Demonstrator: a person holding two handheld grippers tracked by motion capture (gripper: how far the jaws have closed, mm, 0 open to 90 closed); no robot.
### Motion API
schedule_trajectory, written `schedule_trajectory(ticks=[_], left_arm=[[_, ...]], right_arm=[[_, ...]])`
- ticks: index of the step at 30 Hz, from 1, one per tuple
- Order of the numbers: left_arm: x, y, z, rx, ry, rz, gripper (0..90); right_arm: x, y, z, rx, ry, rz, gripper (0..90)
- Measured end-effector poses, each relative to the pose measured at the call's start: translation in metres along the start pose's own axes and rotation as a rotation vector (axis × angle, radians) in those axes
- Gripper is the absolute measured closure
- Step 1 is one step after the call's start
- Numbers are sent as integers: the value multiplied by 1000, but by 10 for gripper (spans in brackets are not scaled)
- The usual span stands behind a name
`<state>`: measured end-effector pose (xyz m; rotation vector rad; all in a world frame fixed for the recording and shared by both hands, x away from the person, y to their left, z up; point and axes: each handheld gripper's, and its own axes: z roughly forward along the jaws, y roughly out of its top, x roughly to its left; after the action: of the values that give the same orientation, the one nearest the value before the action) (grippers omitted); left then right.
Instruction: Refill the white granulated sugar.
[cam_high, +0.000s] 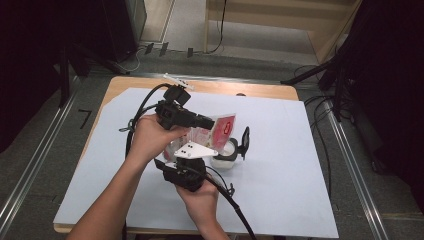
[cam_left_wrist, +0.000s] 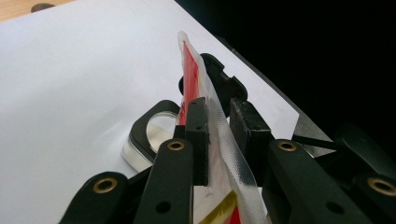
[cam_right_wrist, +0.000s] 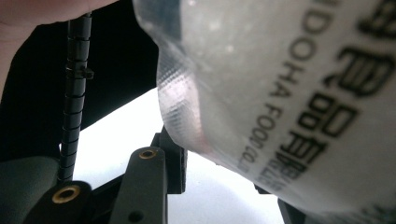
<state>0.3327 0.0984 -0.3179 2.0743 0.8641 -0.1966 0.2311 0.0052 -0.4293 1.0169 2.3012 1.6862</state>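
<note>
The table (cam_high: 300, 165) carries a white sheet, and just under the tongs stands a small jar (cam_high: 224, 154) with its black lid swung open. Above it, the left gripper (cam_left_wrist: 219, 123) is closed on the sealed edge of a red and clear packet (cam_left_wrist: 219, 140). The right gripper (cam_right_wrist: 219, 186) has the same packet (cam_right_wrist: 289, 93) between its jaws, but a real pinch cannot be told. To tear well, it should probably clamp close beside the left jaws, over the jar.
</note>
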Motion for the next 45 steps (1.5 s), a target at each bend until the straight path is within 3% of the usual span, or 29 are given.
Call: schedule_trajectory(ticks=[14,19,28,45], left_arm=[[2,0,-1,-5,-5,-14,782],[-1,1,-3,-23,2,-4,773],[-2,1,-2,-11,12,-2,776],[-8,2,-7,-53,22,19,777]], right_arm=[[-1,2,-2,12,6,-10,639],[-2,4,-4,6,12,-24,640],[-2,4,-3,6,14,-18,640],[-1,8,-4,-4,0,-44,640]])
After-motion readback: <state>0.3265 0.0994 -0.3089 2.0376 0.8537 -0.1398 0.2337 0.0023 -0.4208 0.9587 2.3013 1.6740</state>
